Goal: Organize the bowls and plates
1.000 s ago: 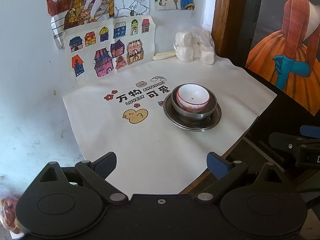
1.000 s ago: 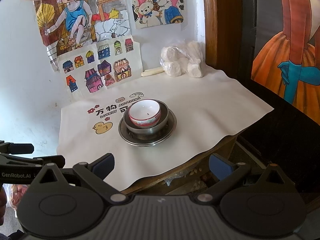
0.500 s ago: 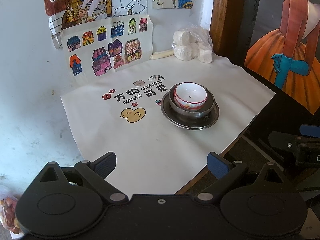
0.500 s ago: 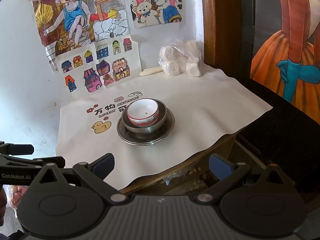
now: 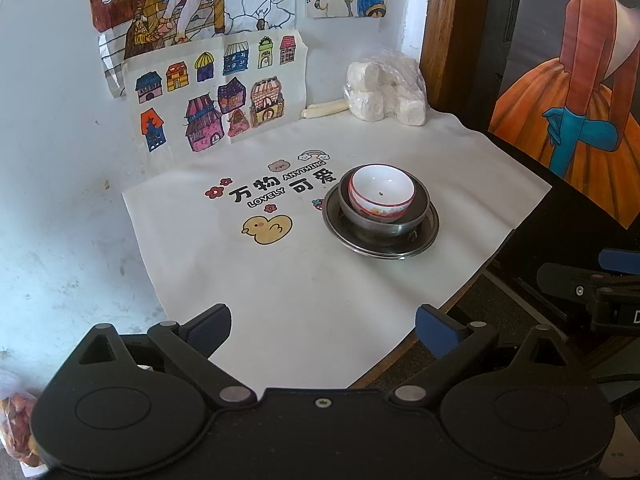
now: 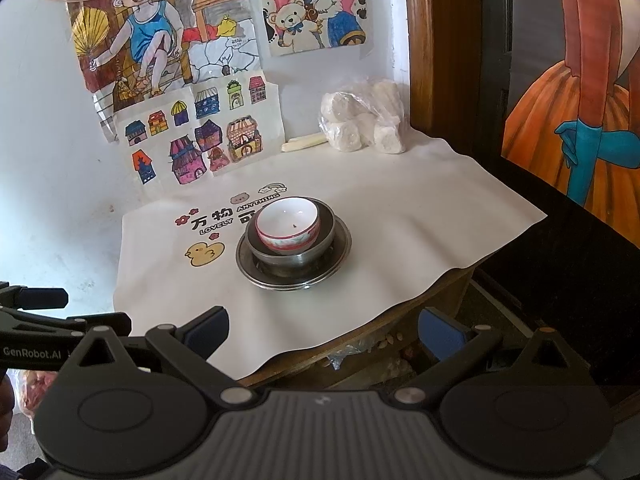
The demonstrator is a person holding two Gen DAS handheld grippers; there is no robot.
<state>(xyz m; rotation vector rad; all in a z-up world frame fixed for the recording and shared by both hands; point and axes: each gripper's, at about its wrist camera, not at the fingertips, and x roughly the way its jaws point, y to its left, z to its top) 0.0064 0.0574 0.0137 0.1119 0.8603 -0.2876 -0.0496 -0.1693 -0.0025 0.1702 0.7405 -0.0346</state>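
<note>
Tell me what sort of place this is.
Most likely a corner of a family home: children's coloured drawings taped to a scuffed wall, a small table under a cartoon-duck cloth, and stacked bowls on a metal plate.

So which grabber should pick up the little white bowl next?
Probably the left gripper: it is open over the cloth. The right gripper hangs beyond the table edge, farther from the white bowl.

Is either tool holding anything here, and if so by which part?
Nothing is held. The left tool and right tool are both open and empty, short of the stacked white bowl, metal bowl and metal plate.
</note>
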